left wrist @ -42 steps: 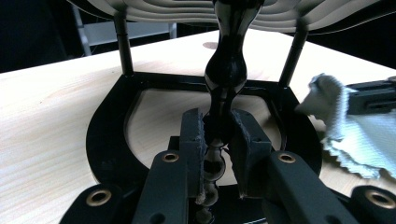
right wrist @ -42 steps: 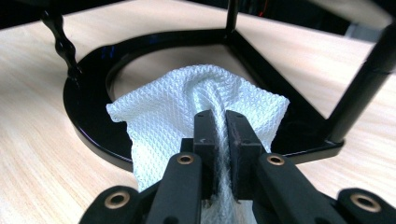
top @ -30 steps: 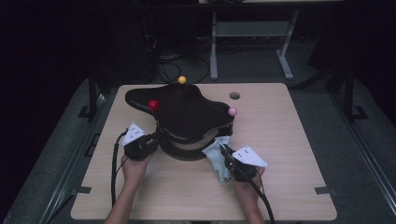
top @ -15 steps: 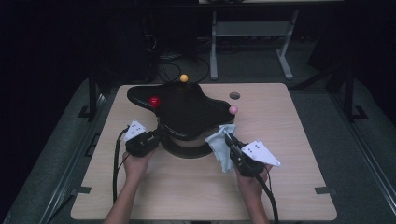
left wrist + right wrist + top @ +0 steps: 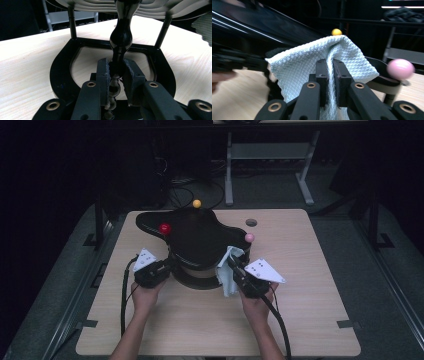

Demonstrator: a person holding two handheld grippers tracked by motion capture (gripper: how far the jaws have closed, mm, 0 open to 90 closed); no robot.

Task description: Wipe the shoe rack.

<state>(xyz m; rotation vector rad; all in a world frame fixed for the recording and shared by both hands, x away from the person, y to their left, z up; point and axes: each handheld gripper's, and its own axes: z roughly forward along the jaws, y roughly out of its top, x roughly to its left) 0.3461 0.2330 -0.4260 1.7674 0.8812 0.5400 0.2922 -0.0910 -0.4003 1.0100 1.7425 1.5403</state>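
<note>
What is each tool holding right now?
Left tool: closed on the black stand's glossy post.
Right tool: closed on the pale cloth.

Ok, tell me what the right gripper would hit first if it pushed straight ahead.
Probably the black stand's glossy top: the right gripper, shut on the pale cloth, points at its edge near the pink ball. Depth is unclear.

Left claw [image 5: 117,76] clamps the black turned post [image 5: 121,37] above the base ring [image 5: 60,72].

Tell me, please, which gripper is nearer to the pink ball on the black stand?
The right. The right gripper, holding the cloth, sits just below the pink ball; the left gripper grips a post across the black stand, farther off.
</note>
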